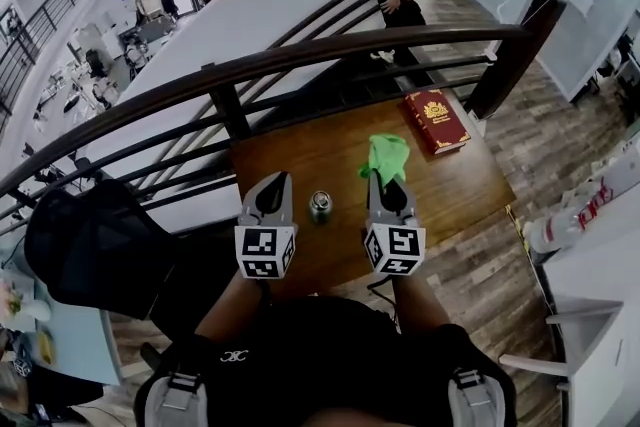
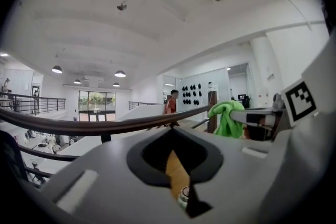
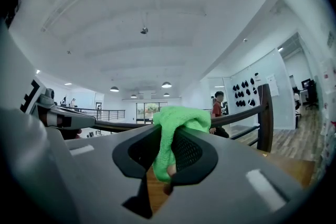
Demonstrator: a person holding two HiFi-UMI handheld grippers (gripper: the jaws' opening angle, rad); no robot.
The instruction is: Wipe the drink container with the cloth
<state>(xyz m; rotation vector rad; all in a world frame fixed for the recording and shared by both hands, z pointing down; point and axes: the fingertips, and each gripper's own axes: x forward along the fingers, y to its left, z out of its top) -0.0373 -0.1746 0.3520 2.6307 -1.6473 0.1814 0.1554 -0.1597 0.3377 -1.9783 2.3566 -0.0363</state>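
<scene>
Standing upright on the brown wooden surface (image 1: 300, 155), the small cylindrical metal drink container (image 1: 320, 205) is seen between the two grippers and is touched by neither. The left gripper (image 1: 277, 183) is held with its jaws together and empty. The crumpled, fuzzy green cloth (image 1: 385, 157) is clamped in the jaws of the right gripper (image 1: 387, 187). A red hardcover book (image 1: 436, 121) is laid near the far corner.

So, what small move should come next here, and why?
Probably open the left gripper and lower it around the can to steady it. Its jaws are shut on nothing, the can stands free on the table, and the right gripper holds the green cloth.
</scene>
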